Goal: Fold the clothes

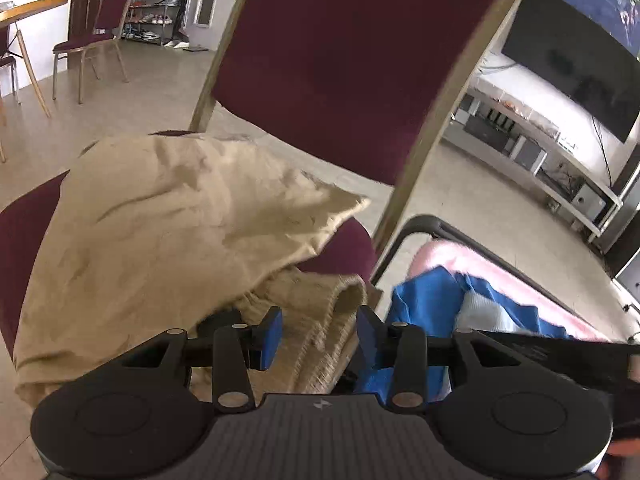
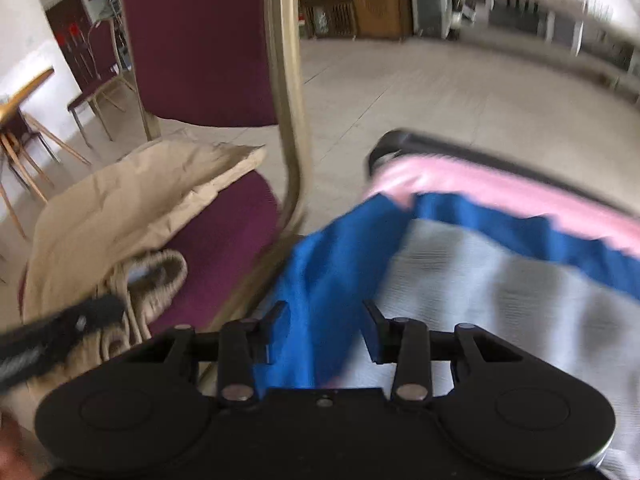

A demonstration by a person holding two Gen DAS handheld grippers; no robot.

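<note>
While the maroon chair [image 1: 352, 60] fills my twelve o'clock, the beige garment [image 1: 160, 220] lies heaped on its seat toward ten, and the blue garment [image 2: 332, 264] sits at two in a basket [image 1: 424, 224]. My left gripper [image 1: 318, 334] and right gripper [image 2: 326, 330] both gape, released, grasping nothing.

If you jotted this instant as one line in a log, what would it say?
left gripper: open over beige garment on maroon chair | right gripper: open over blue garment | nothing gripped
</note>
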